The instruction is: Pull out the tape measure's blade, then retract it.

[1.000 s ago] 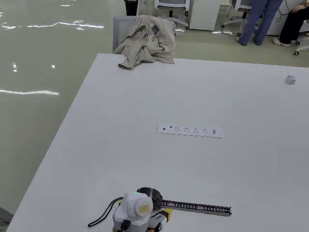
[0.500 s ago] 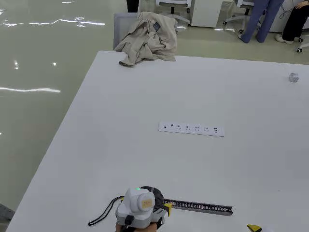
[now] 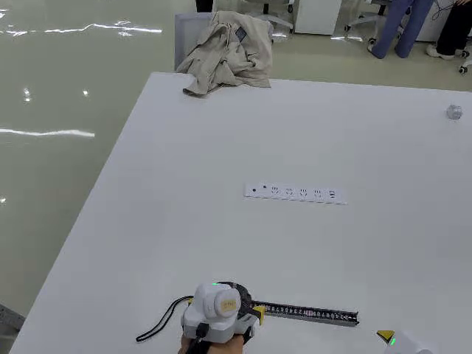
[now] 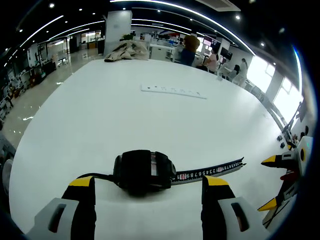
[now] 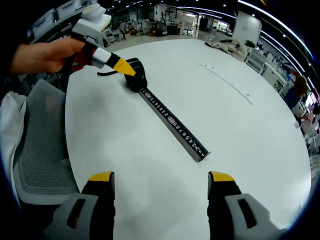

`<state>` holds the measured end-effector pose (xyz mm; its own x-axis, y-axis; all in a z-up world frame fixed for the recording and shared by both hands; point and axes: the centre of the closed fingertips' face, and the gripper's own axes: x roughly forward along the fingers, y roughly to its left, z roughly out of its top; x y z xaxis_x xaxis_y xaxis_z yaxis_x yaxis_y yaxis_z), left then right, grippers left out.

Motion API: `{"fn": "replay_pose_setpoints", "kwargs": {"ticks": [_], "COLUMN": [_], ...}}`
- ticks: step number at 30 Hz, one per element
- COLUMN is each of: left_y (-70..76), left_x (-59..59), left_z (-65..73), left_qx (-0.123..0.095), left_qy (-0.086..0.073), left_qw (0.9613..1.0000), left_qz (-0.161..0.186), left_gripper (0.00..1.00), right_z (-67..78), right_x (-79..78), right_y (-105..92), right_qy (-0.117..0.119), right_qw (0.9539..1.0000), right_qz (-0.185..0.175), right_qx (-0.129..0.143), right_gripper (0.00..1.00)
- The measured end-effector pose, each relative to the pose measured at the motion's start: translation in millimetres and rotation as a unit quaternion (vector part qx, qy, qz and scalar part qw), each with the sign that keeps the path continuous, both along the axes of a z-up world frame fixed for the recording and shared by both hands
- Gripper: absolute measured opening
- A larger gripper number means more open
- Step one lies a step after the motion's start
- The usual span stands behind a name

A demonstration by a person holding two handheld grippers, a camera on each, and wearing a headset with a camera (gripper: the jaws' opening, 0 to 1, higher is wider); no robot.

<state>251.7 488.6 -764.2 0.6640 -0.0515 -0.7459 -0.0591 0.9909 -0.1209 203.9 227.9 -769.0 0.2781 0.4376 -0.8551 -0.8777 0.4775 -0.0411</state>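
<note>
Tape measure (image 4: 145,171) case hard, compact | blade (image 5: 172,122) out, thin, springy (likely snaps back) | left gripper (image 4: 148,182) jaws spread astride case | right gripper (image 5: 160,176) agape, empty | pinch end hook (image 5: 202,154)

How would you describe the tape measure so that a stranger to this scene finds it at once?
On the big white table, look to its near edge, far from the white power strip at mid-table. The tape measure is the black case there, with a numbered blade drawn out flat.
</note>
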Motion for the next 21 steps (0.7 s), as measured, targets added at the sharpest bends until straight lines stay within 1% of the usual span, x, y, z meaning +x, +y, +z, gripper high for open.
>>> {"fn": "replay_pose_setpoints", "kwargs": {"ticks": [3,5,10,12,13,15,18,20,21], "left_y": [1.5,2.6,3.5,3.5,3.7,4.0,4.6,5.1,5.3], "left_x": [1.2,1.6,4.7,5.8,5.7,6.5,6.9,6.6,6.9], "left_z": [-1.4,-1.0,-6.2,-6.8,-7.6,-7.8,-10.0,-11.1,-11.3], "left_qx": [-0.002,0.001,0.001,-0.002,-0.001,0.000,0.001,0.004,0.003], "left_qy": [0.003,0.003,0.006,0.005,0.007,0.006,0.008,0.011,0.011], "left_qw": [1.0000,1.0000,1.0000,0.9999,0.9999,0.9999,0.9999,0.9999,0.9998], "left_qz": [0.003,0.005,0.007,0.010,0.010,0.011,0.012,0.012,0.014], "left_gripper": [0.85,0.85,0.84,0.84,0.84,0.84,0.84,0.83,0.83], "right_z": [-4.9,-8.9,-15.9,-18.5,-19.7,-21.9,-24.1,-27.0,-27.6], "right_x": [4.7,7.6,13.8,15.7,16.9,19.2,24.2,28.2,29.8], "right_y": [-2.7,-5.5,-9.8,-10.7,-11.0,-10.8,-11.1,-11.6,-11.4], "right_qy": [0.002,0.005,0.008,0.008,0.008,0.006,0.007,0.006,0.007], "right_qw": [0.9999,0.9998,0.9993,0.9989,0.9988,0.9981,0.9976,0.9964,0.9964], "right_qz": [0.009,0.015,0.032,0.040,0.041,0.056,0.063,0.079,0.079], "right_qx": [-0.006,-0.011,-0.019,-0.023,-0.024,-0.025,-0.026,-0.030,-0.030], "right_gripper": [0.78,0.78,0.76,0.76,0.76,0.75,0.74,0.72,0.72]}}
